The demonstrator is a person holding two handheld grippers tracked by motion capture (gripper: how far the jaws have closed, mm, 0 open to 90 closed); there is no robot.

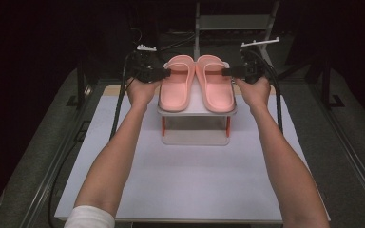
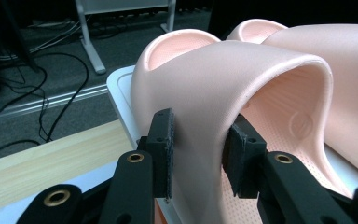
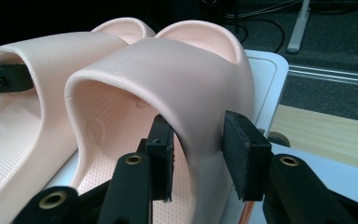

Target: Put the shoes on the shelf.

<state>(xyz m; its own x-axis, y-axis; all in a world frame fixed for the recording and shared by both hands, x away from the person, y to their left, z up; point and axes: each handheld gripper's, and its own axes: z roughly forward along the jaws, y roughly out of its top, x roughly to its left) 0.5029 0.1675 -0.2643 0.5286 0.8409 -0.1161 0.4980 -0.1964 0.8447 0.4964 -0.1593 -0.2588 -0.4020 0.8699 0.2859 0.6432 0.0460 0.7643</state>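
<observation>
Slippers side by side on top shelf of small white stand [image 1: 197,111], stand at far middle of desk [image 1: 180,180], long axes running near-to-far. Left gripper [image 2: 198,151] clamps outer root of left slipper [image 1: 176,85] strap; right gripper [image 3: 198,154] clamps outer root of right slipper [image 1: 214,83] strap. Each hand reaches in from its own outer side, jaws pointing inward across shelf. Likely next: lift both straight up, level.
</observation>
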